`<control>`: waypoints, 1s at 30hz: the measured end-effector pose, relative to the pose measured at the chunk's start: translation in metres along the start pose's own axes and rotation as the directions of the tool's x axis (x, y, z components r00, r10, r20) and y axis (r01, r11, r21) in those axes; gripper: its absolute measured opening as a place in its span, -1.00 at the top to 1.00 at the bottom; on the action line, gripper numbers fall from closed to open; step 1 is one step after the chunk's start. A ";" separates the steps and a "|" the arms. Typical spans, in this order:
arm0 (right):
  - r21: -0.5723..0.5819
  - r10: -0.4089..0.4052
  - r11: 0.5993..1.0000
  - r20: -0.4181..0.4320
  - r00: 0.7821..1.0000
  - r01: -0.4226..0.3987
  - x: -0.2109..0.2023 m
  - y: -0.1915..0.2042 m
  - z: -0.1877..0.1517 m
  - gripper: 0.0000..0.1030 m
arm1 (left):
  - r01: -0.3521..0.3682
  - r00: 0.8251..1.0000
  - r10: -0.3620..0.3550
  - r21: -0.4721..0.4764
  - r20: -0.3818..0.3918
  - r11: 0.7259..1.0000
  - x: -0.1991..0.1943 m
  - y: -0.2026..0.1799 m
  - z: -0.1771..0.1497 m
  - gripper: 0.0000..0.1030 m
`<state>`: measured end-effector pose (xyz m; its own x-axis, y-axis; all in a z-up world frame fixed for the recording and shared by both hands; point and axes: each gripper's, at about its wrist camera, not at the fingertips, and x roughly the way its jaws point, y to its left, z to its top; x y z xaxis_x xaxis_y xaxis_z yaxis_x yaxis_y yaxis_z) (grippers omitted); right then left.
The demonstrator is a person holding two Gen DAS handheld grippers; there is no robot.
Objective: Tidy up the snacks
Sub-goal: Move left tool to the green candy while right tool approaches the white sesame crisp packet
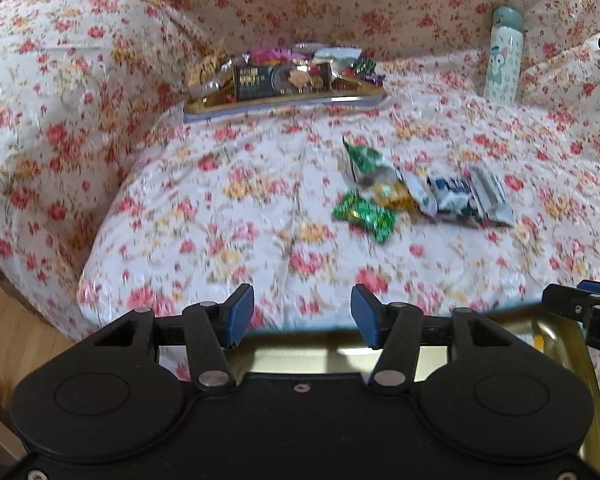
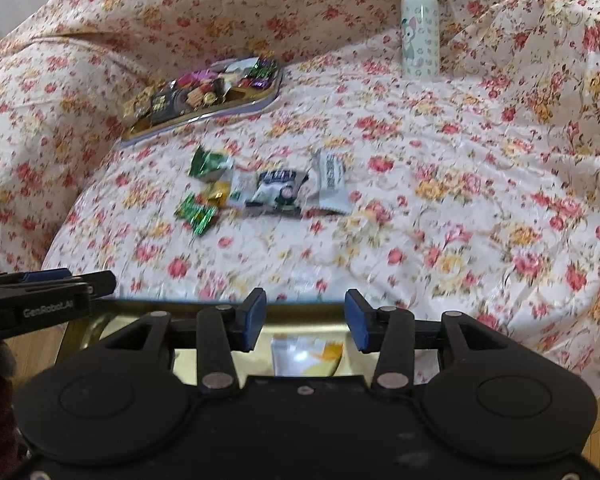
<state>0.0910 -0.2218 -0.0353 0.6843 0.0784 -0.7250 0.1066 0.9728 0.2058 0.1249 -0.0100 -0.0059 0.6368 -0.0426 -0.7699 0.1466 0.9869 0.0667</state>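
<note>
Several loose snack packets lie mid-cover: a green one (image 1: 366, 216) (image 2: 196, 212), a dark blue and white one (image 1: 454, 196) (image 2: 278, 188), and a grey-white one (image 1: 490, 196) (image 2: 332, 180). A far tray (image 1: 284, 104) (image 2: 204, 118) is heaped with wrapped snacks. A gold tray (image 1: 300, 356) (image 2: 100, 328) sits at the near edge, under both grippers, with a white and yellow packet (image 2: 304, 354) in it. My left gripper (image 1: 303, 316) (image 2: 48, 284) is open above its rim, nothing between the pads. My right gripper (image 2: 305, 320) (image 1: 580, 300) is open likewise.
Everything rests on a floral quilted cover (image 1: 260, 208) (image 2: 460, 200) that rises into cushions at the back and left. A pale green patterned bottle (image 1: 504, 56) (image 2: 420, 24) stands at the back right. Wooden floor (image 1: 12, 340) shows at the lower left.
</note>
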 end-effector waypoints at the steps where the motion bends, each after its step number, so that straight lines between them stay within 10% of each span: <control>1: 0.002 -0.001 1.000 0.002 1.000 0.001 0.002 -0.001 0.003 0.06 | 0.000 1.000 0.000 0.002 0.006 1.000 0.001 0.000 0.003 -0.17; 14: -0.002 -0.034 0.999 0.014 0.999 0.034 0.039 -0.009 0.048 0.00 | 0.000 0.997 -0.004 0.061 0.073 0.998 0.039 -0.009 0.052 -0.17; 30: -0.009 -0.059 0.998 -0.052 0.997 0.058 0.106 -0.017 0.078 0.00 | 0.124 0.991 -0.119 0.080 -0.060 0.989 0.102 -0.015 0.062 -0.18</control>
<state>0.2176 -0.2473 -0.0643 0.6385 0.0325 -0.7689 0.1398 0.9776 0.1574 0.2343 -0.0387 -0.0462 0.5680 -0.1506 -0.8091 0.2849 0.9583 0.0216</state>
